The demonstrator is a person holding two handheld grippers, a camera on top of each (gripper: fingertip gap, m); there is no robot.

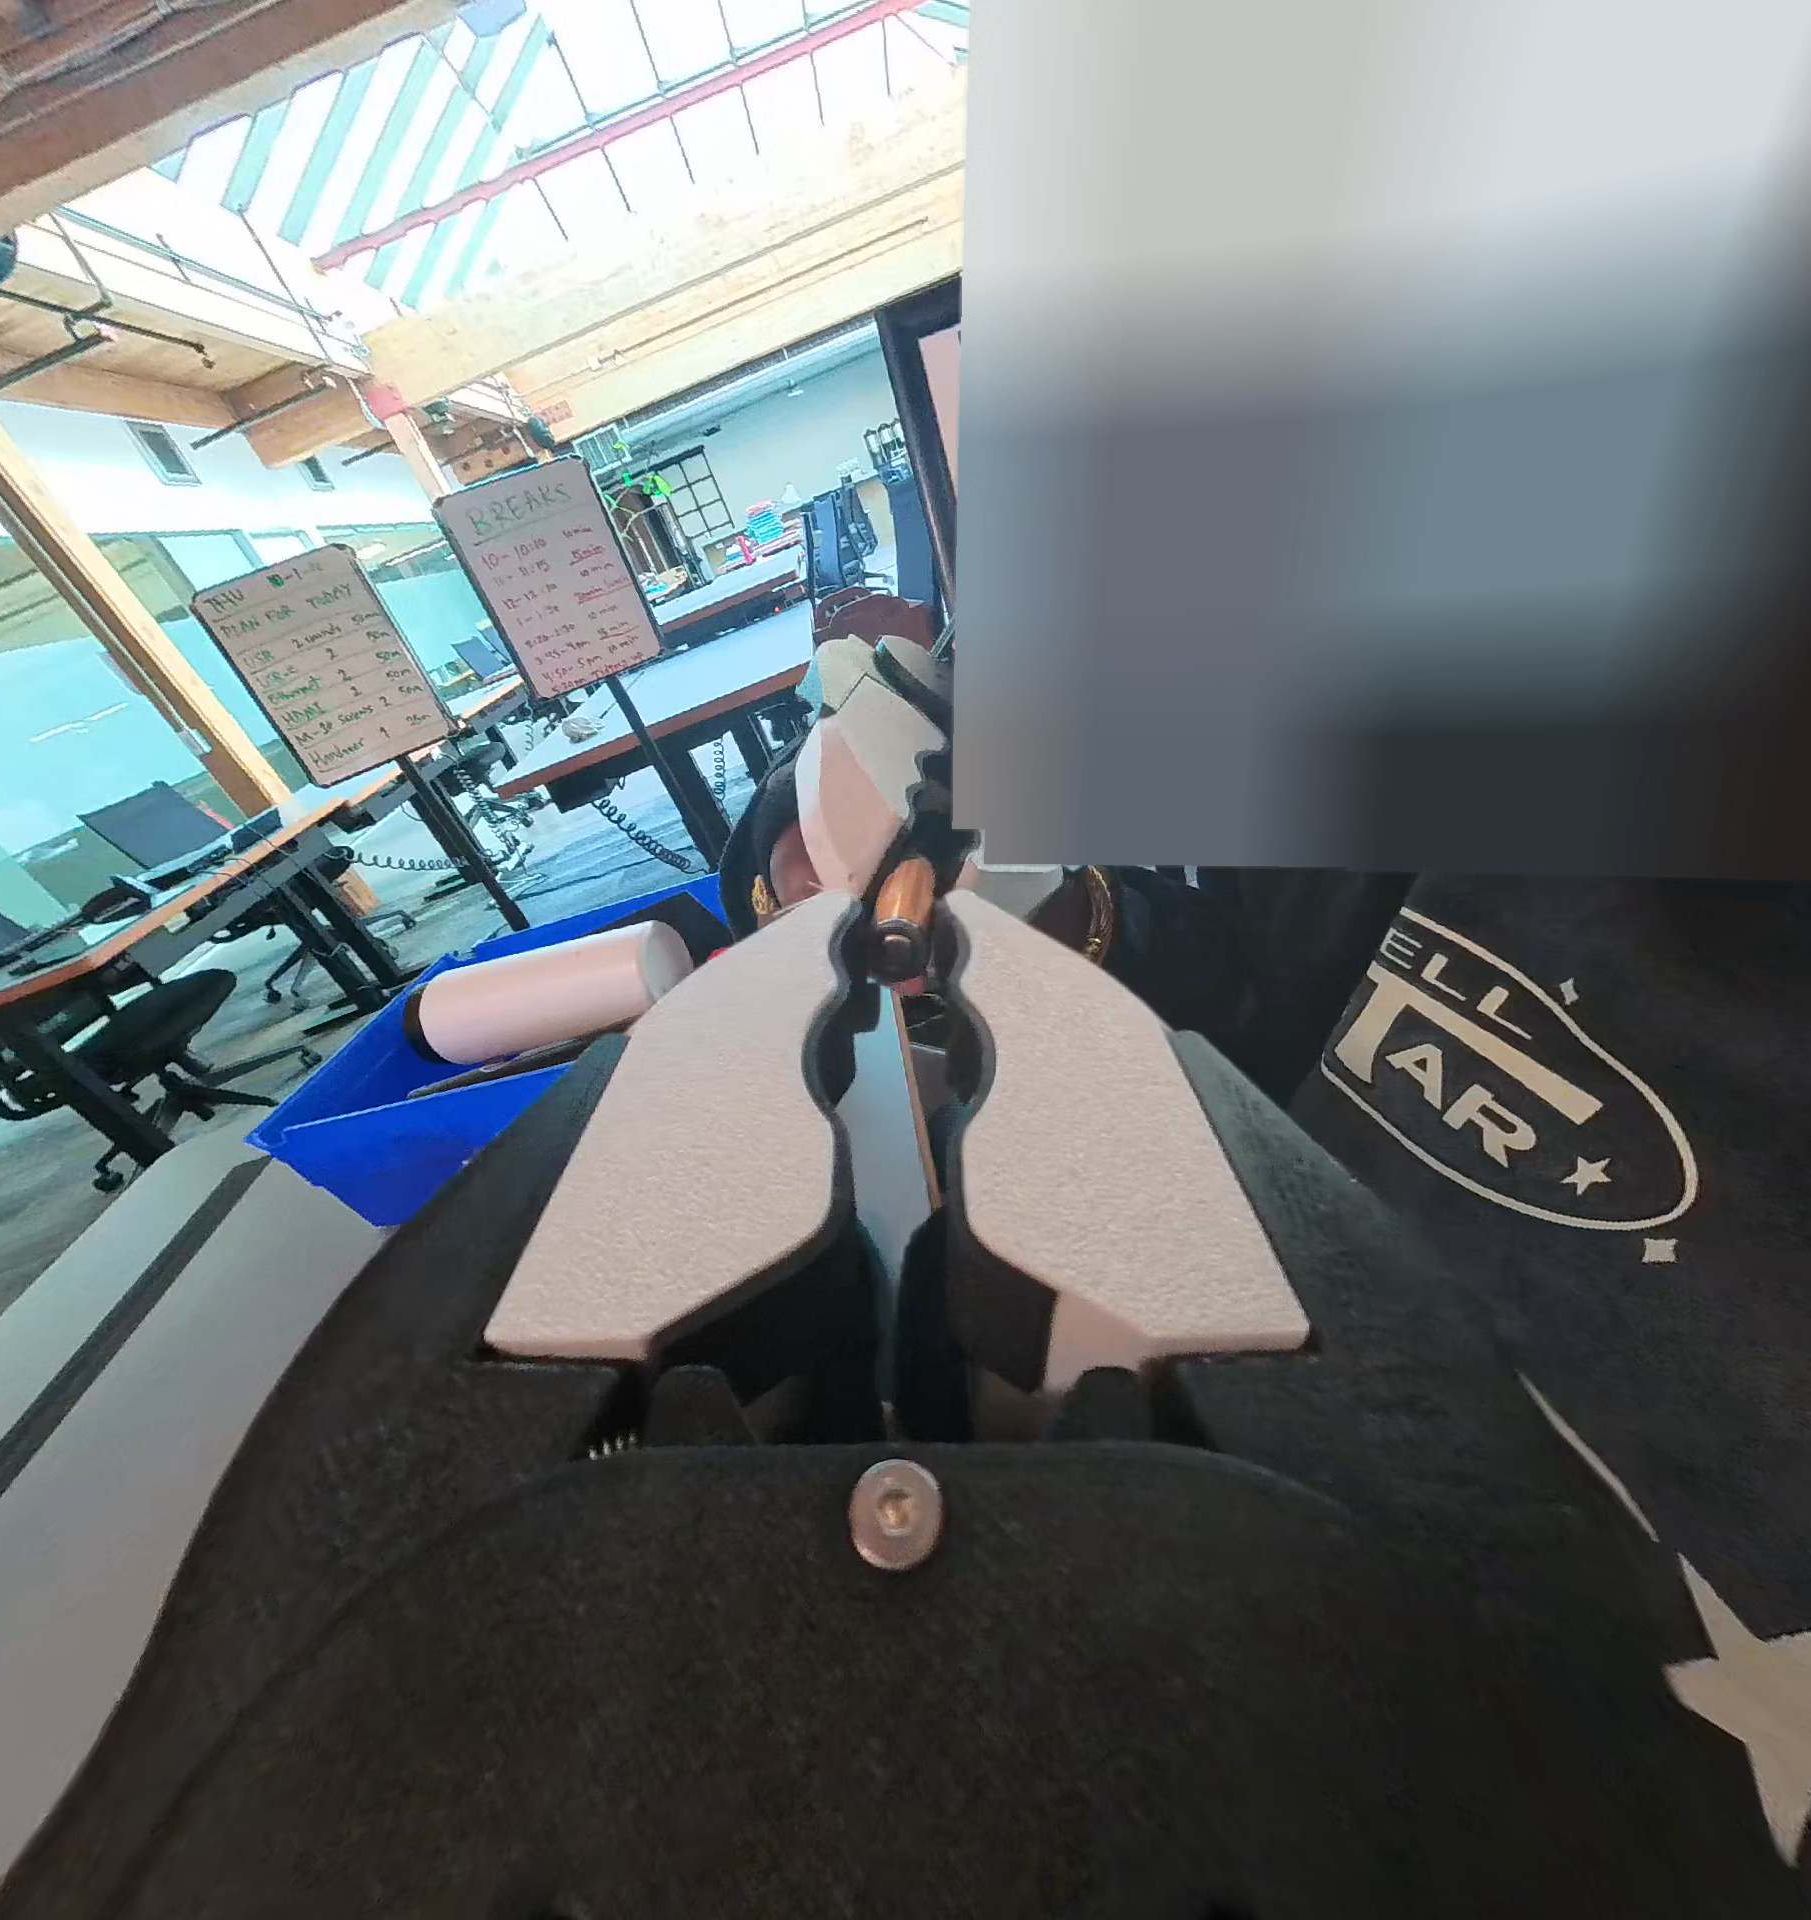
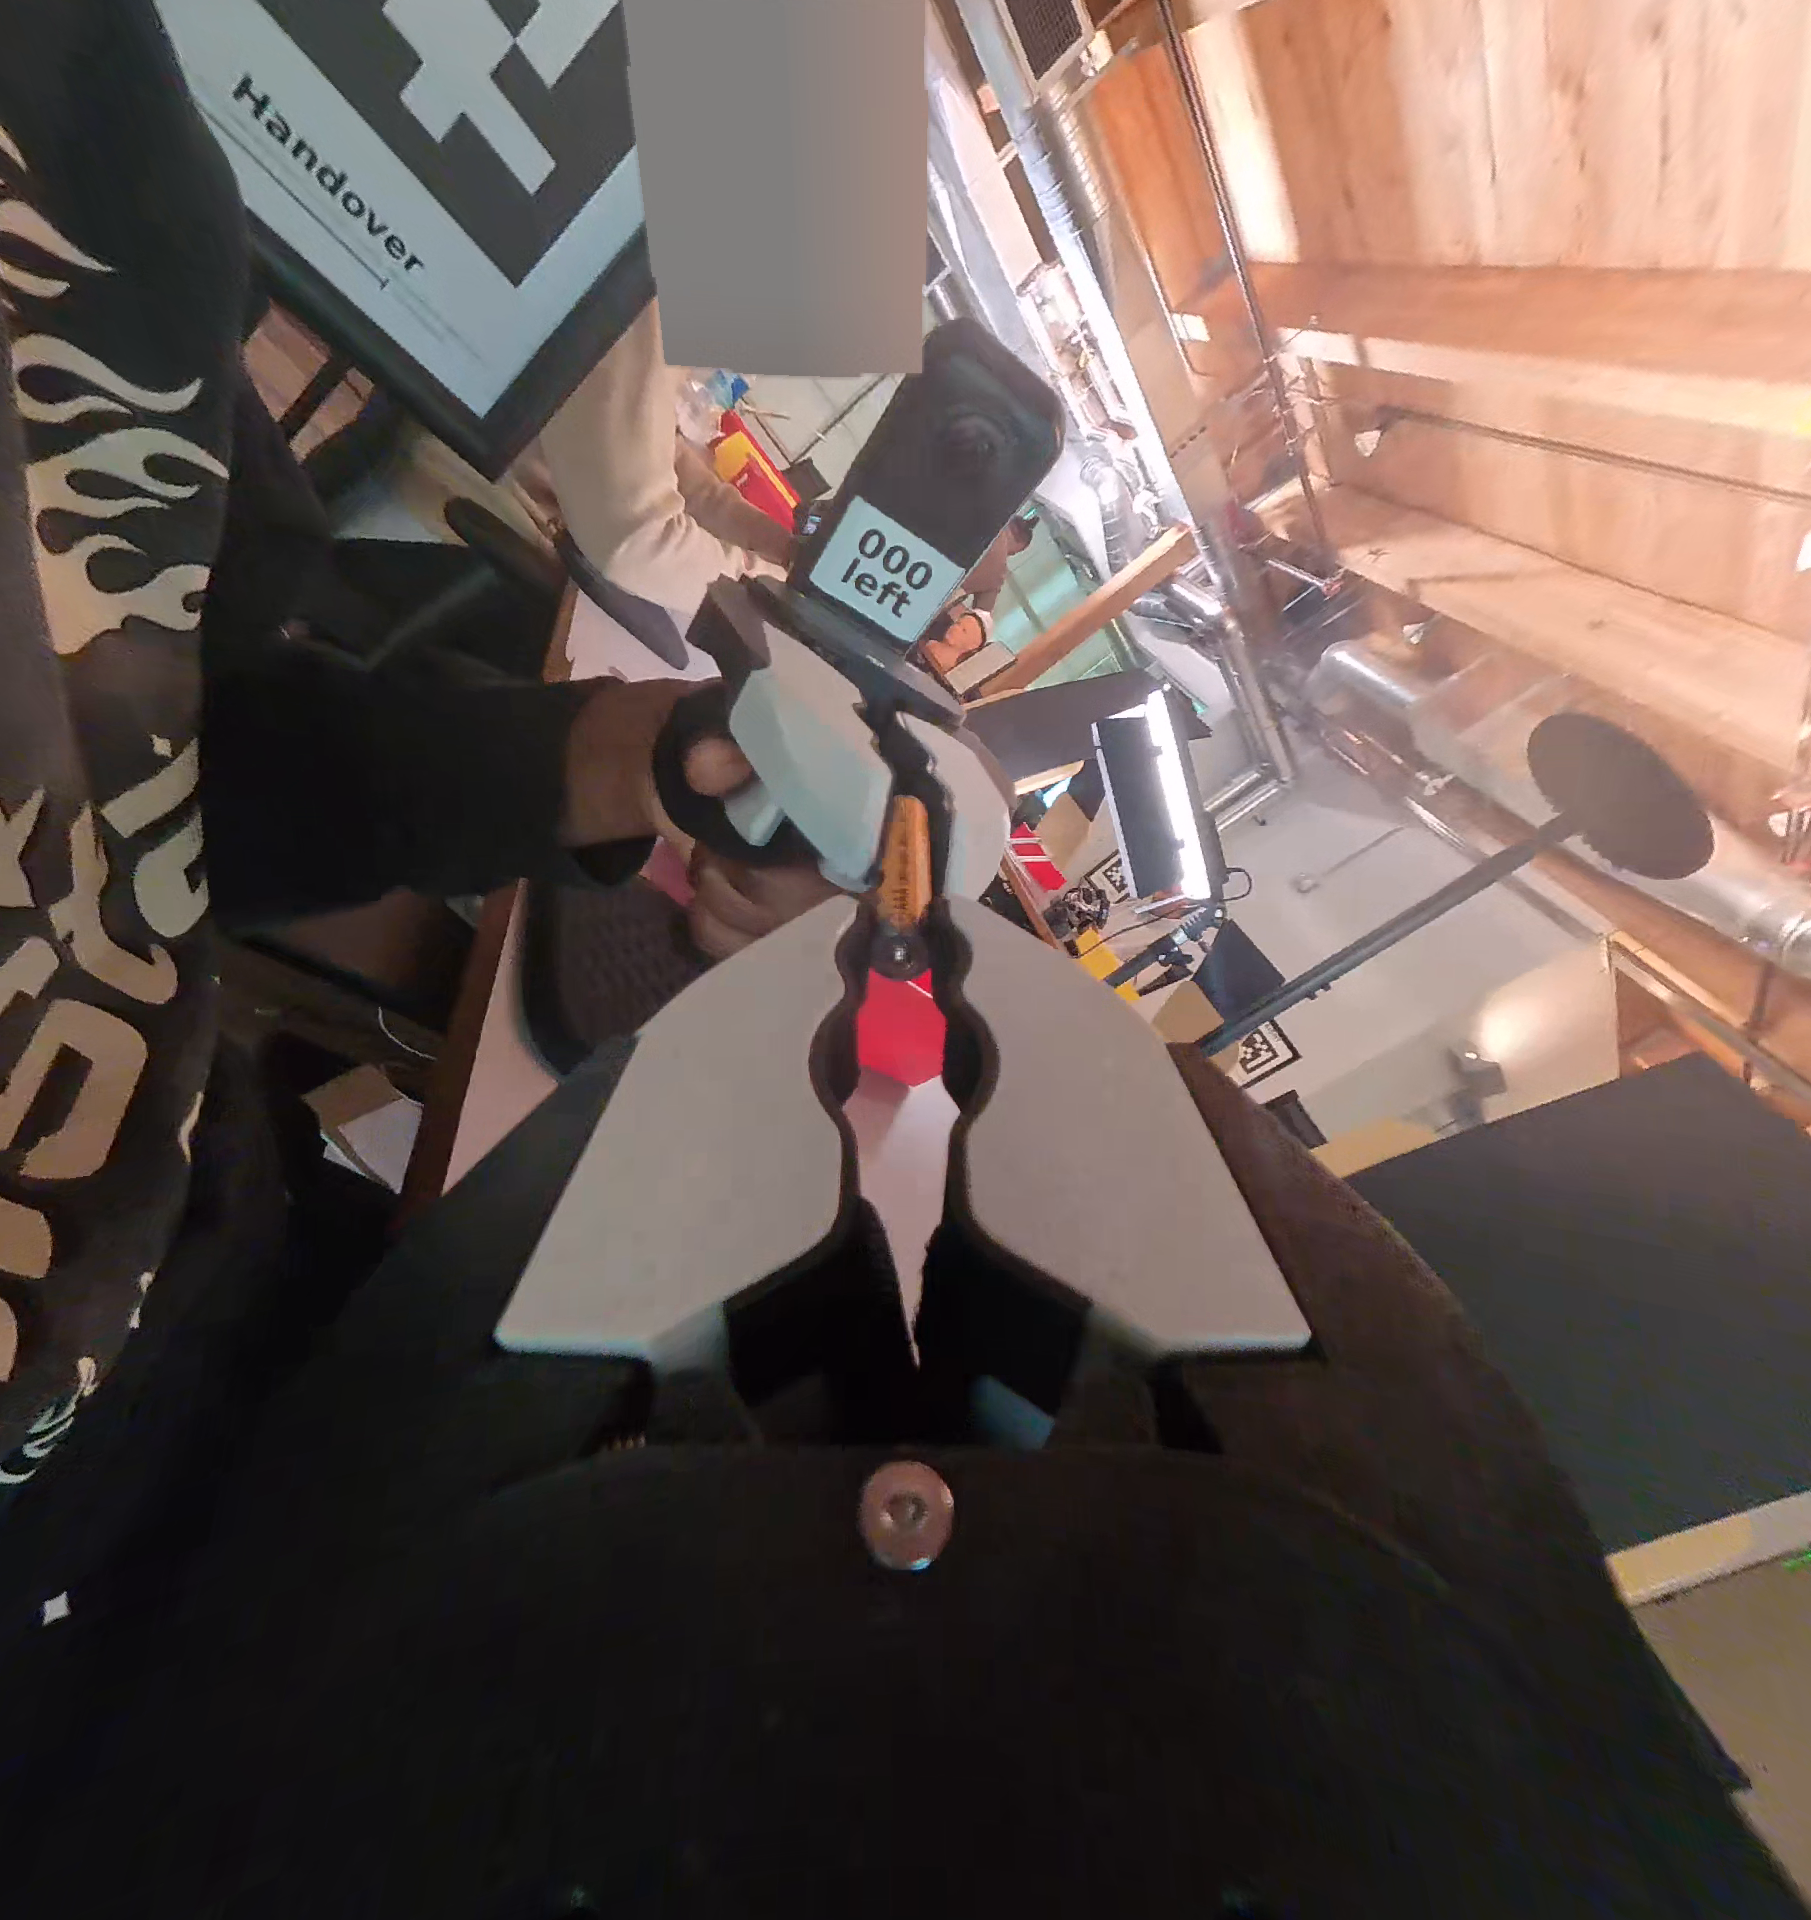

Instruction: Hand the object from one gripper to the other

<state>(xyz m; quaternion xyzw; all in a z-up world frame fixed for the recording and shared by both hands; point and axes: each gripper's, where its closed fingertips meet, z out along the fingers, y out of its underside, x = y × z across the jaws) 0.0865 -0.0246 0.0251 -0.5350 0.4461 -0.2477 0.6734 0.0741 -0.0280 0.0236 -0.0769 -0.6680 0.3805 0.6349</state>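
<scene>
A small copper-coloured battery is held in mid-air between my two grippers, end to end. In the left wrist view my left gripper is shut on its near end, and the right gripper's pale fingers clamp its far end from above. In the right wrist view my right gripper is shut on the near end of the battery. There the left gripper's fingers hold the far end, with a gloved hand on its handle.
A blue bin holding a white cylinder sits at the left on a grey table edge. The person's dark printed sweatshirt fills the right. Two whiteboards and desks stand behind. A red box lies below the grippers.
</scene>
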